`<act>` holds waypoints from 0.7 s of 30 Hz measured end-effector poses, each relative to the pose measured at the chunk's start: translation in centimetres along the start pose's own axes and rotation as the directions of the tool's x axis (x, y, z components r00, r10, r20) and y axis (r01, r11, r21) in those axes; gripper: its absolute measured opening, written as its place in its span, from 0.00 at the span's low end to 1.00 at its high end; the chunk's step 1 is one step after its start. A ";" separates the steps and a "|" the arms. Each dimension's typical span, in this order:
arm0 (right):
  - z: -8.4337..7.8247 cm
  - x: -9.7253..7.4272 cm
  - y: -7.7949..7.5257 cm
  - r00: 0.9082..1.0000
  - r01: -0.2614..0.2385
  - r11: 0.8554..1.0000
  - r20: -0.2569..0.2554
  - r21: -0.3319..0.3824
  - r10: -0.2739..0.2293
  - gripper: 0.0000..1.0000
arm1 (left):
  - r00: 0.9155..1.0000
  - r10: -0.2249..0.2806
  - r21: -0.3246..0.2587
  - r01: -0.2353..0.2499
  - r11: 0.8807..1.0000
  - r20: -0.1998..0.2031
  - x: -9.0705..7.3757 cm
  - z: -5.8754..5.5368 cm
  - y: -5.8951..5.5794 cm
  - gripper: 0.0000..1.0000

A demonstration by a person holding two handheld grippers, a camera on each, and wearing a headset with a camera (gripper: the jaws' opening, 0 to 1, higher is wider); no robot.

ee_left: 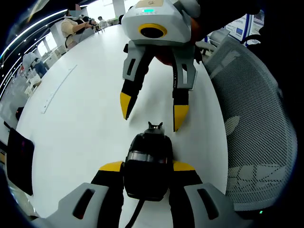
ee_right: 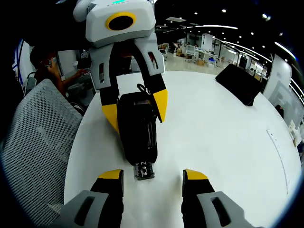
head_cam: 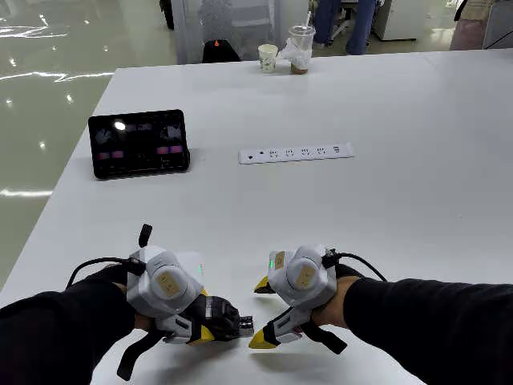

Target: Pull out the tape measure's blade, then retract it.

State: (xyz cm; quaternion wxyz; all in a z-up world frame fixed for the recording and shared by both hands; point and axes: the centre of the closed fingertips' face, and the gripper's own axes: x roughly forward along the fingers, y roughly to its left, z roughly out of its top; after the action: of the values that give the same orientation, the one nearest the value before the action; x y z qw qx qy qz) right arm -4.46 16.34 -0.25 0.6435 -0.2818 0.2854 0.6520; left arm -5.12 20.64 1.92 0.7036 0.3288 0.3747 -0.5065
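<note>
the left gripper is closed tight on the black tape measure, its yellow-tipped jaws pressing the case from both sides, with the case's mouth pointing away from the hand toward the other gripper. the right gripper faces it head-on with its jaws spread wide and nothing clamped. in the right gripper view the blade hook sits in the gap between those jaws, nearer the jaw on the view's left, and i cannot tell whether it touches that jaw. the hook lies right at the case's mouth, so hardly any blade shows. in the head view both grippers are low over the near edge of the white bench, tips nearly meeting. the left one is turned inward to the right and the right one inward to the left, so the two point at each other. both forearms, in black sleeves, come in from the bottom corners and angle toward the middle. a black cable loops off the back of the left gripper. farther up the bench a dark tablet is propped on the left and a white power strip lies flat near the middle. at the far edge a paper cup stands just beside a clear plastic cup with a straw. a grey mesh chair shows beside the bench in the left gripper view.
</note>
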 end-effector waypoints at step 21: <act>-0.2 1.6 1.1 0.996 -0.070 0.995 -0.053 -0.073 0.066 0.13 | 1.000 -0.007 0.006 0.007 1.000 0.004 0.1 -0.1 0.0 0.30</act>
State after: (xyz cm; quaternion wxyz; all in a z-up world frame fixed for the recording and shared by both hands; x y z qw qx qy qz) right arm -5.57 17.24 -1.58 0.6025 -0.3124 0.2864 0.6763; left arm -5.09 20.68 1.80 0.7016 0.3287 0.3730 -0.5104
